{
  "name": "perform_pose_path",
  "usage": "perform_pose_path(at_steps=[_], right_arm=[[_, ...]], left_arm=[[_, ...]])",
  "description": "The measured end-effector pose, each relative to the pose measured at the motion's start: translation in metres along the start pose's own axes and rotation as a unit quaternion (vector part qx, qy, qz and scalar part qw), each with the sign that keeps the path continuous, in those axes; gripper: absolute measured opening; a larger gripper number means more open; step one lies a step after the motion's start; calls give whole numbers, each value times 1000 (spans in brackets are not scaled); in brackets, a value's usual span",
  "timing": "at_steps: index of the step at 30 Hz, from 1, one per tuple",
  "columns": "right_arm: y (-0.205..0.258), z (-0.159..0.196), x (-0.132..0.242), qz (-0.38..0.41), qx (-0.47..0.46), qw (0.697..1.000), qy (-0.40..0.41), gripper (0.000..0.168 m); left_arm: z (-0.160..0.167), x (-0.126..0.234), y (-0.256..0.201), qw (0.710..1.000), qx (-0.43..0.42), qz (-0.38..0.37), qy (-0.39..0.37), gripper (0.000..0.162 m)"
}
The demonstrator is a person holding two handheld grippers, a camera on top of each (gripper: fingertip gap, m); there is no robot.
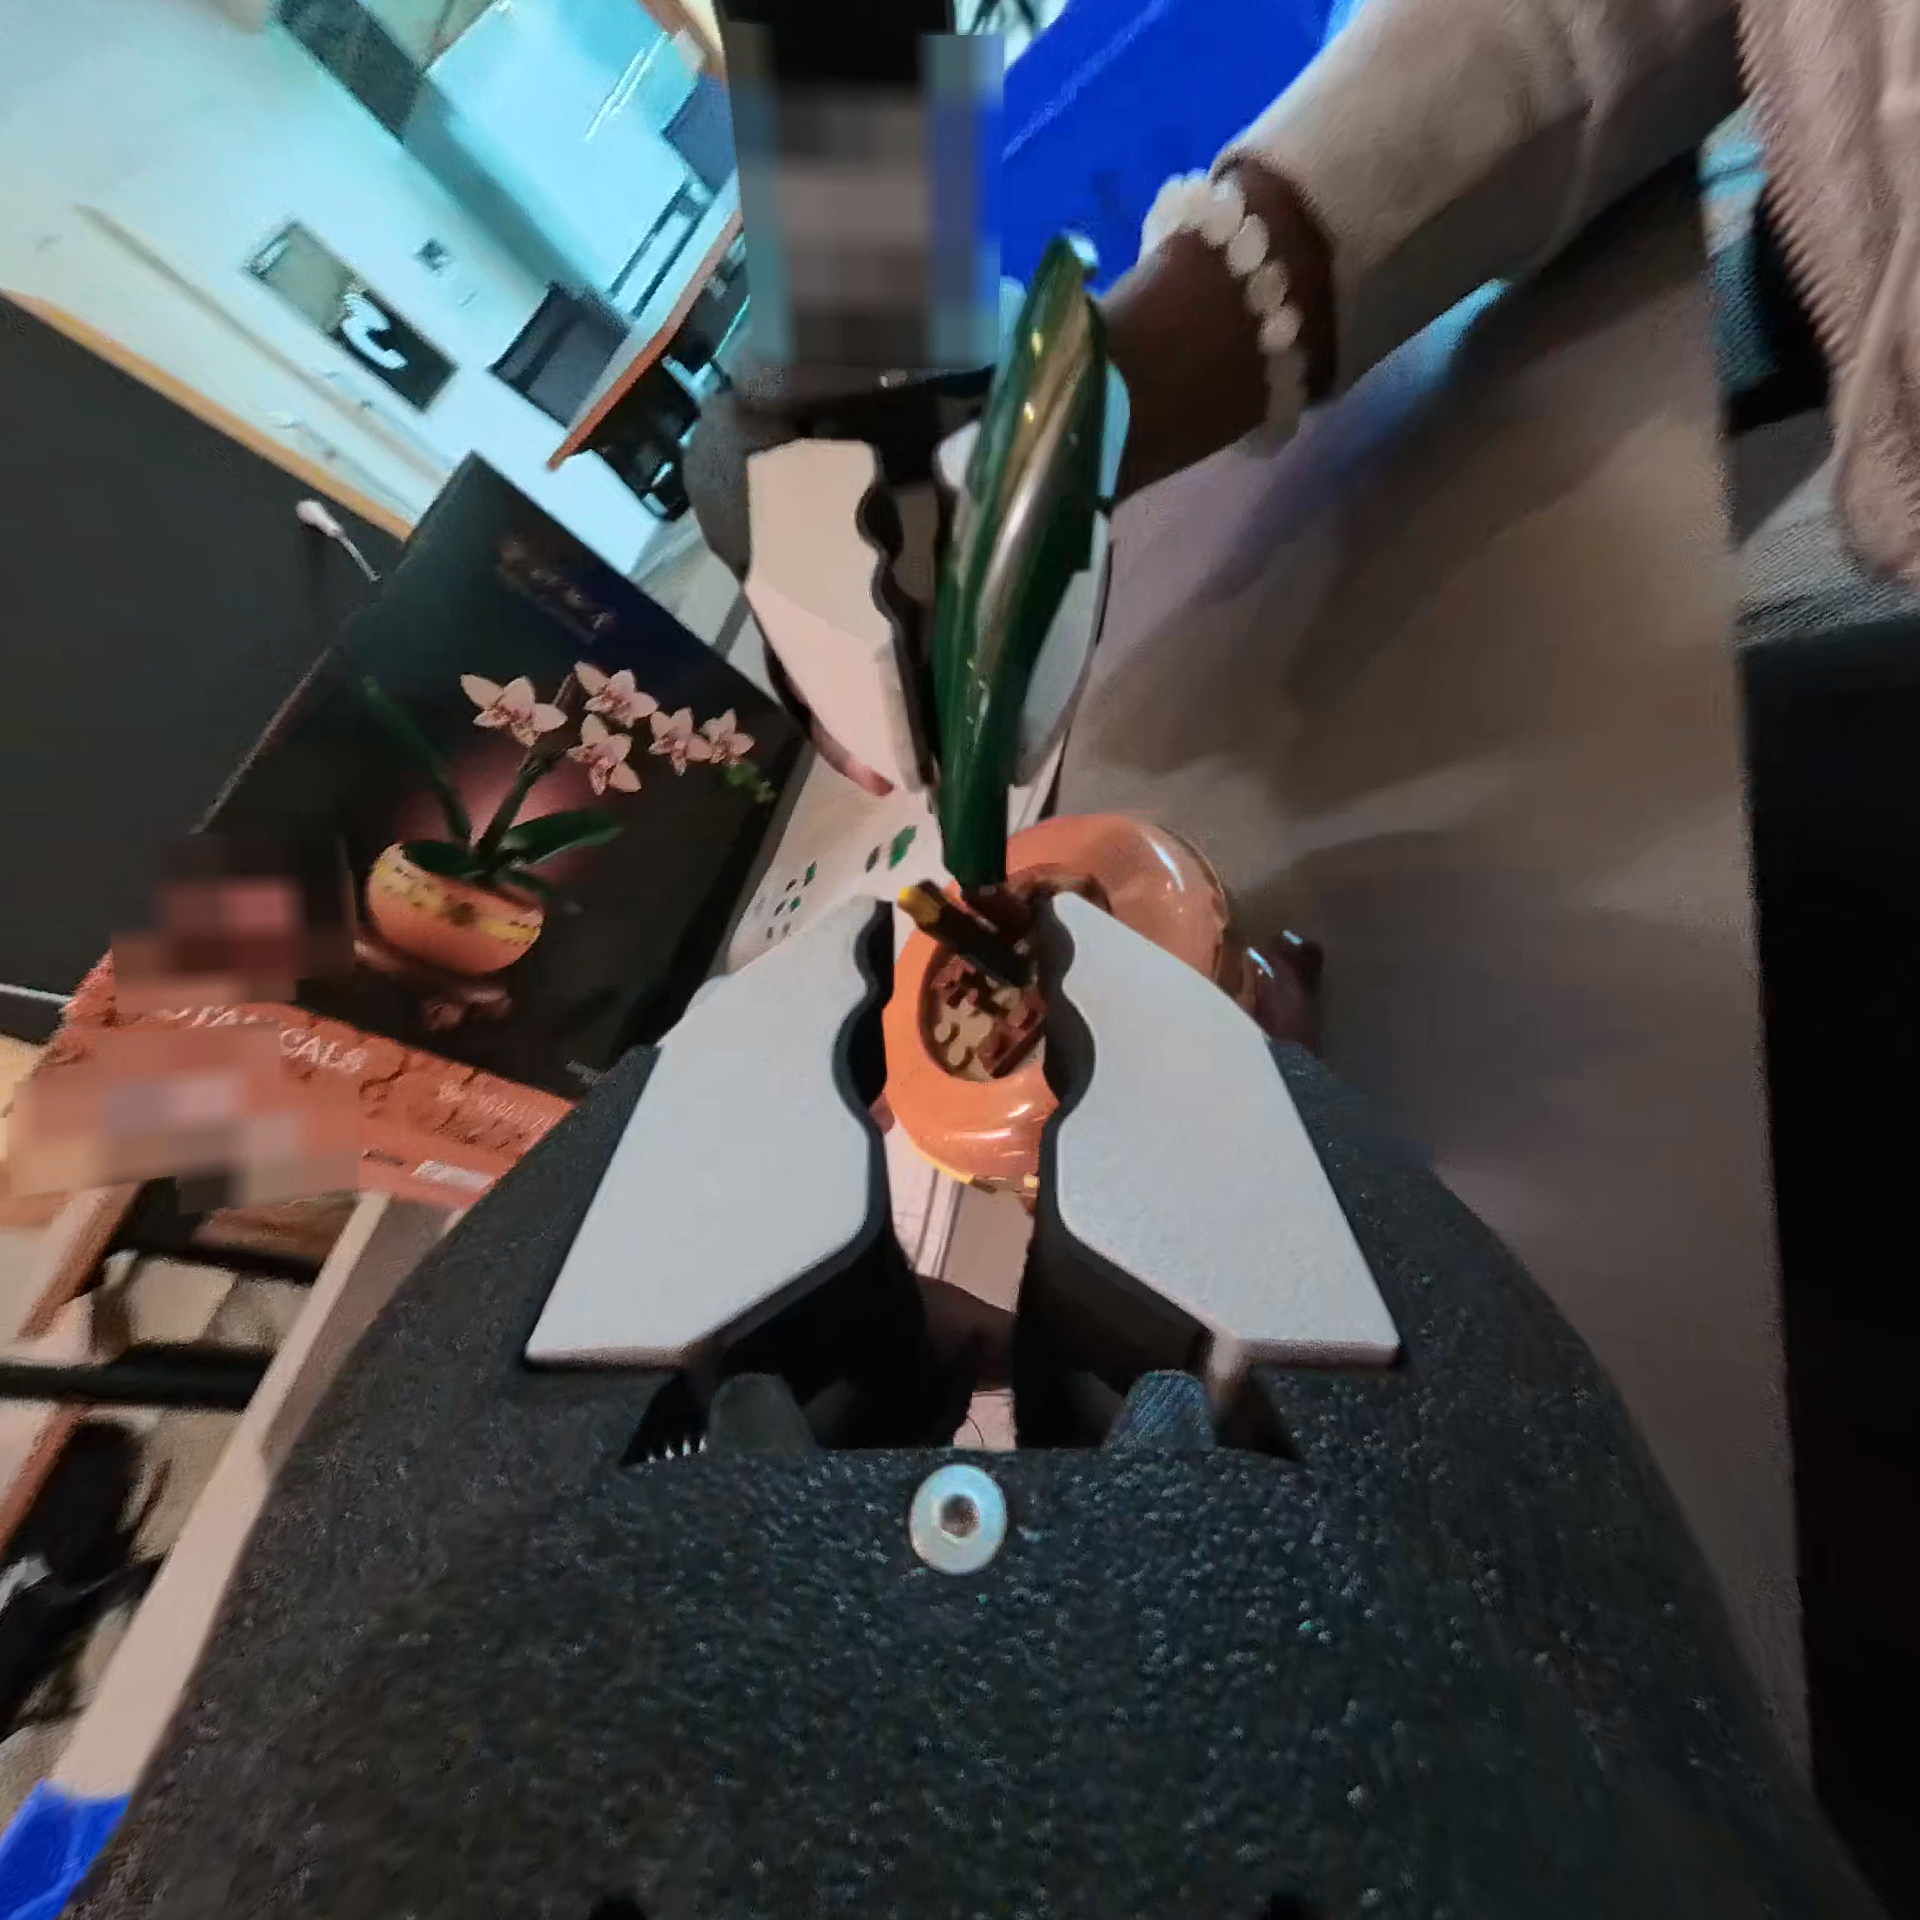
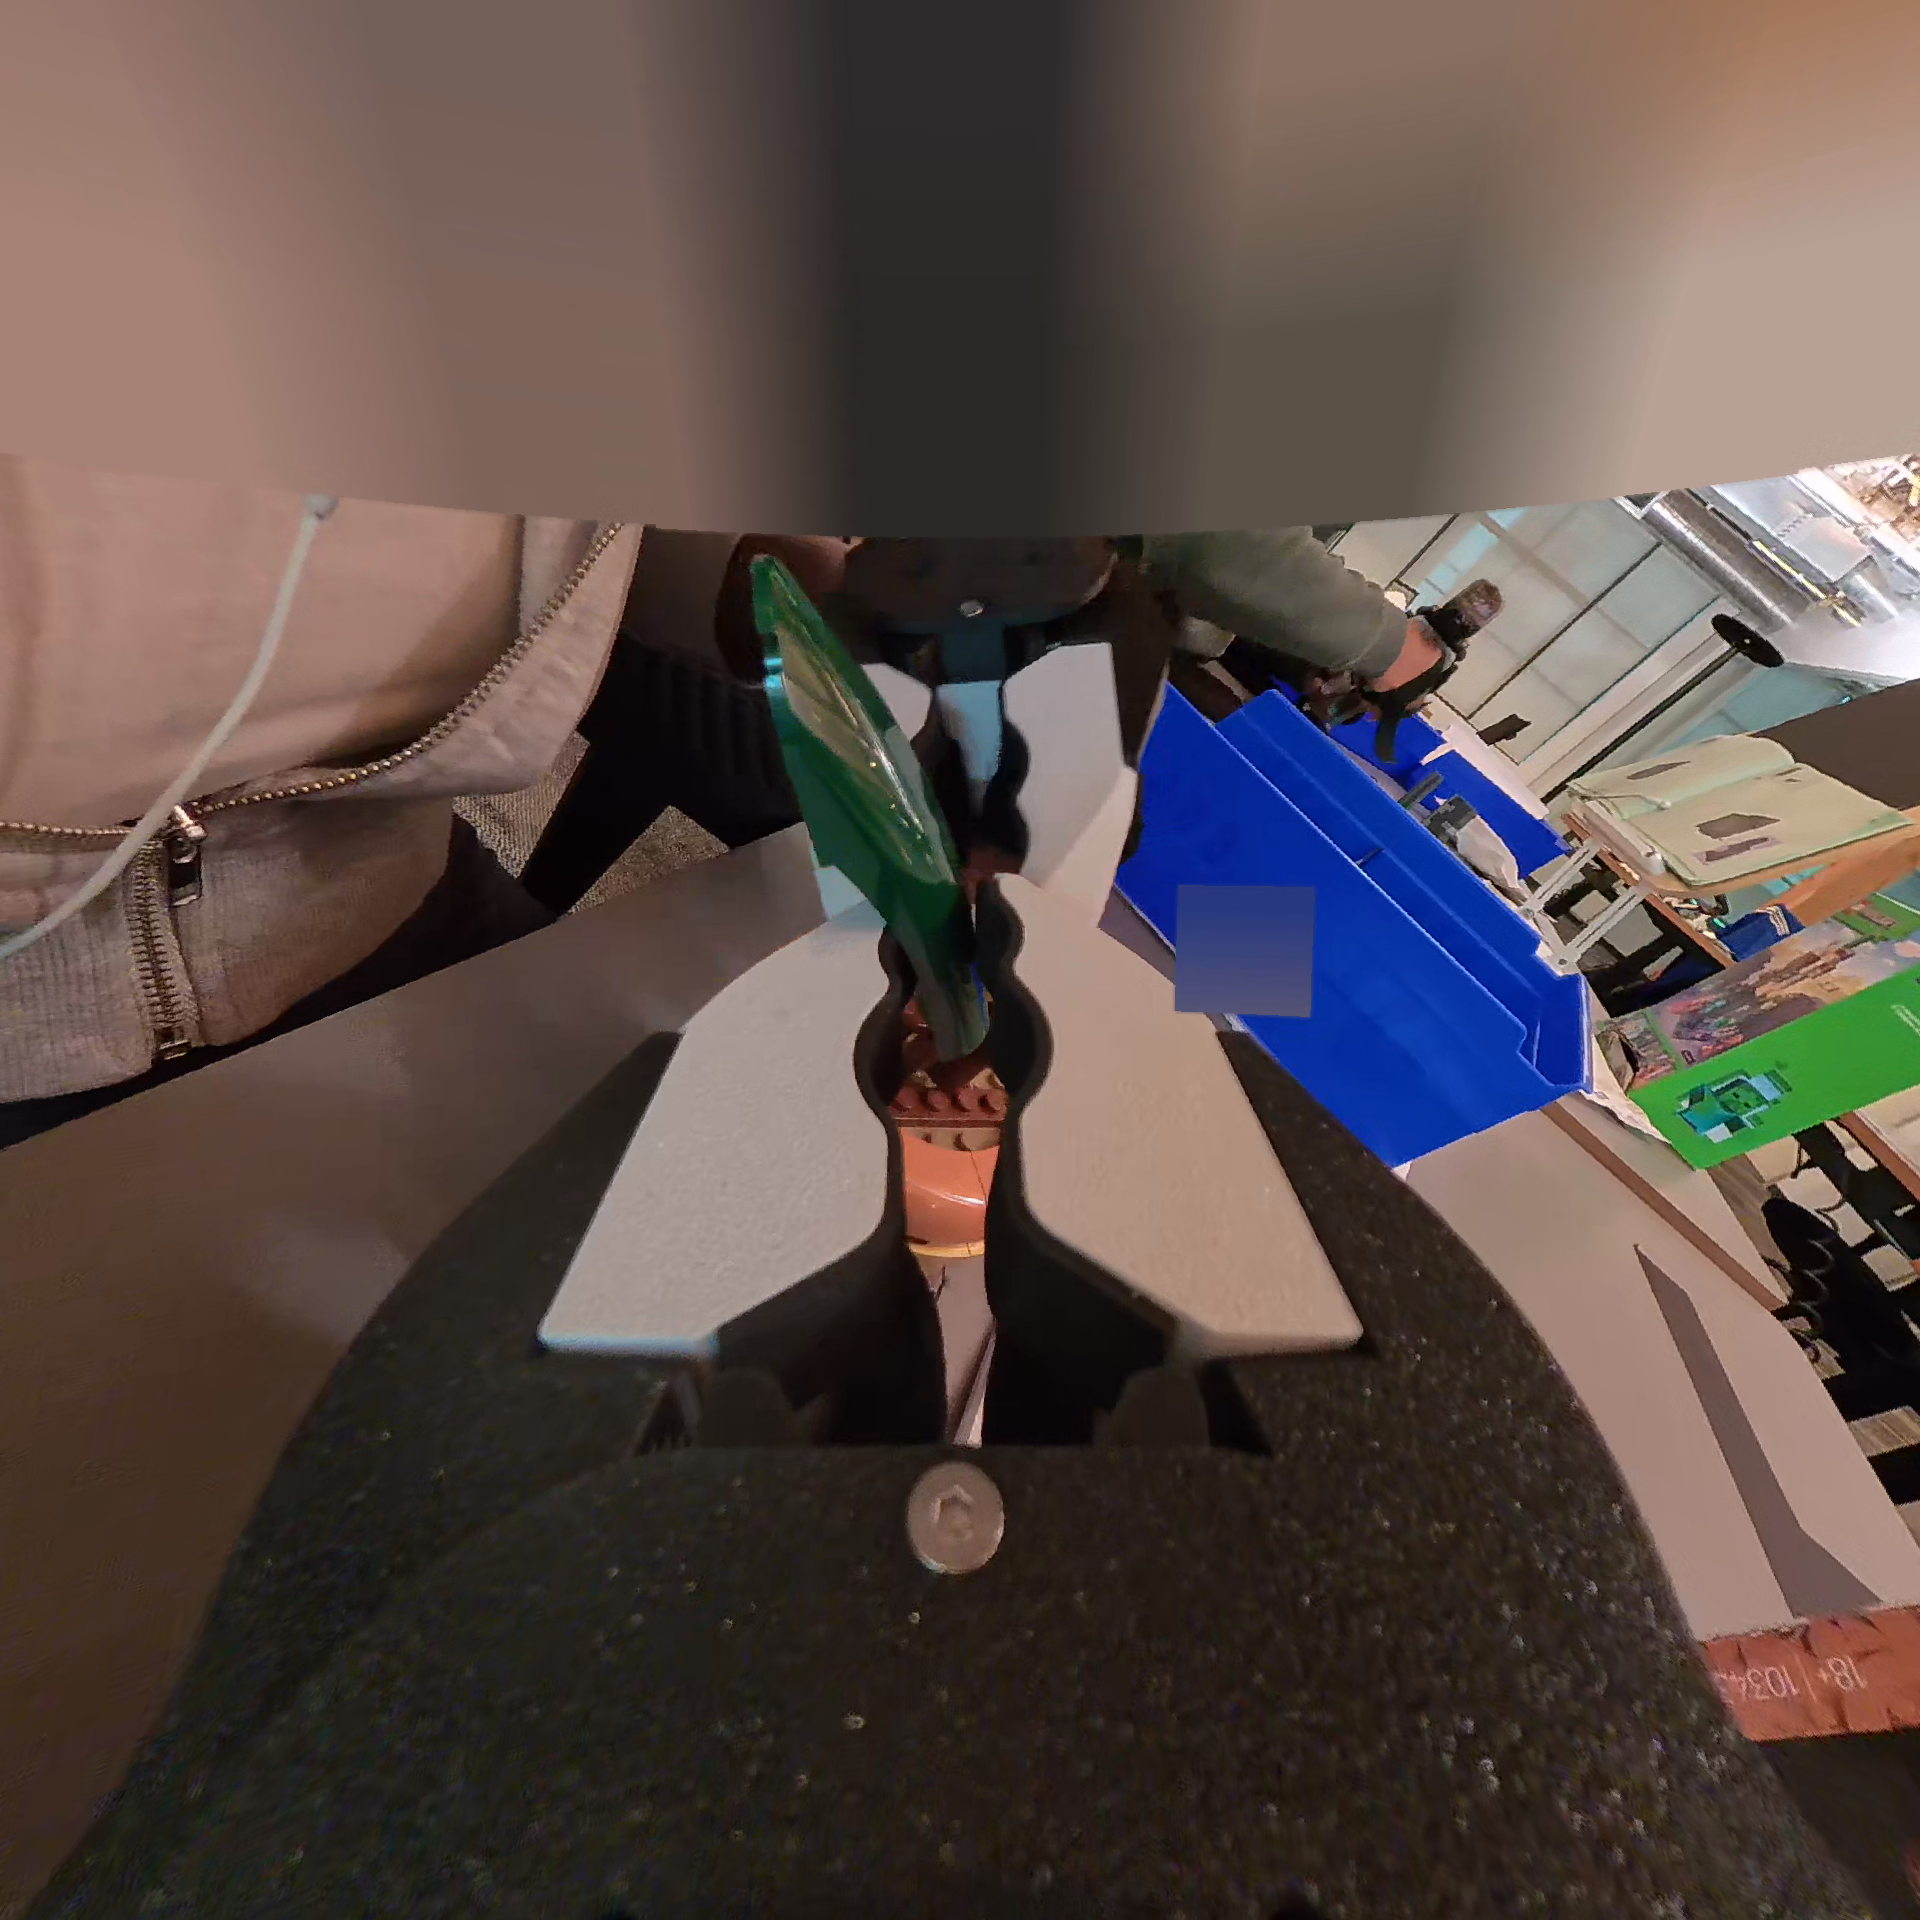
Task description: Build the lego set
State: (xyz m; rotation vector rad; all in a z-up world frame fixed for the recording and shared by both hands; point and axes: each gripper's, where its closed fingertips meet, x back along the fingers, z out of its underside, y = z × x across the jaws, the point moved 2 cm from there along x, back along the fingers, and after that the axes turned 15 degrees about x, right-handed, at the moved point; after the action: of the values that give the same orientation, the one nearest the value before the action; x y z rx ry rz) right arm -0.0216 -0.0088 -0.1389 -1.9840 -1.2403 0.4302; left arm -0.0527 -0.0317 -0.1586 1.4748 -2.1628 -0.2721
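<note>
An orange Lego flower pot [image 1: 966, 1122] with brown pieces inside sits between my left gripper's [image 1: 966, 914] fingers, which are closed on its near rim. A long dark green leaf [image 1: 1008, 540] stands up out of the pot's centre. My right gripper [image 2: 992, 904] comes in from the opposite side and is shut on the leaf's [image 2: 852, 769] lower stem, just above the pot [image 2: 940, 1184]. The right gripper also shows in the left wrist view [image 1: 925, 769], tip to tip with the left. The left gripper's fingers [image 2: 1060, 769] show beyond the leaf in the right wrist view.
The set's dark box [image 1: 499, 779] with an orchid picture stands at the left, with an instruction sheet [image 1: 831, 873] beside it. Blue bins [image 2: 1382, 914] and a green box [image 2: 1787, 1091] stand to the right. A person's beige zip jacket [image 2: 260, 727] is close behind the grey table [image 2: 312, 1091].
</note>
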Motion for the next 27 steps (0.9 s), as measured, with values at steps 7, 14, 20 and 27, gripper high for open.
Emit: perform_pose_path(at_steps=[7,14,20,27], right_arm=[[-1,2,1,2,-5,1000,-3,11],[-1,1,0,2,-5,1000,-5,11],[0,2,1,1,-8,1000,-5,11],[-2,8,9,6,-72,997,16,24]], left_arm=[[-4,1,-4,998,23,-51,3,27],[-12,3,-5,993,78,-78,-35,18],[-11,-4,-5,993,64,-93,-33,14],[-10,-3,-5,990,88,-102,-29,11]])
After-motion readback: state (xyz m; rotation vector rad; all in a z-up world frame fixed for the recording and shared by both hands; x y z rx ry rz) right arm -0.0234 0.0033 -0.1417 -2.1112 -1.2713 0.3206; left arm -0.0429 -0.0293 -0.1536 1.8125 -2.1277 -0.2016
